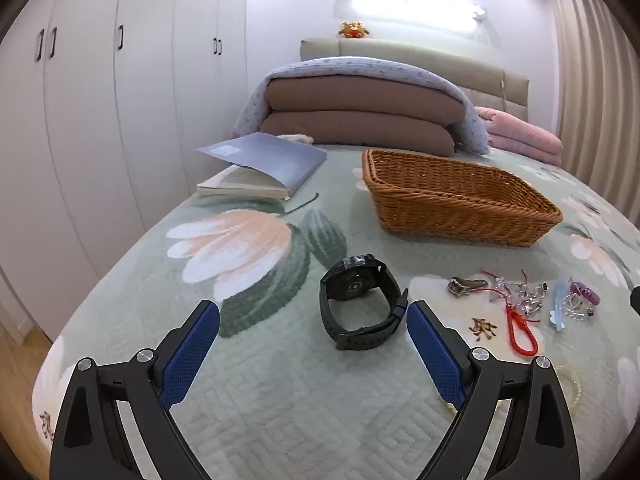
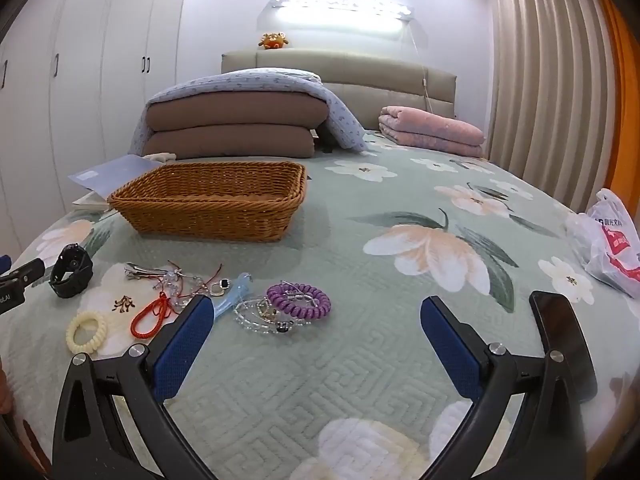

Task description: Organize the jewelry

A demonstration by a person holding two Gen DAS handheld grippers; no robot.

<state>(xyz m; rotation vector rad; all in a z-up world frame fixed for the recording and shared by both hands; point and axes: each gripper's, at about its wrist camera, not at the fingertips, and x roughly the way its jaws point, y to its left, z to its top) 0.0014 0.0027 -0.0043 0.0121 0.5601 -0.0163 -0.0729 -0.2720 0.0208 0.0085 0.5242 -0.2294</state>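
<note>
We aim the wide-open left hand-held gripper (image 1: 313, 322) at the watch (image 1: 360, 304) on the bed; the right hand-held gripper (image 2: 316, 318) waits open, basket (image 2: 208, 200) at eleven o'clock for collecting

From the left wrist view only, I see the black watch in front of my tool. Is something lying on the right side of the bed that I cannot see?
Observer: Yes. A white plastic bag with red print lies near the right edge of the bed.
Operator: Anything closer to the right tool?
Observer: A dark phone lies on the bed cover just outside the right tool, which is open and empty.
Operator: The purple thing at my picture's edge, what is it?
Observer: A purple coil hair tie, resting against a clear bead bracelet.
Operator: Is the cream ring whole?
Observer: Yes, a cream coil hair tie, beside the red cord loop.
</note>
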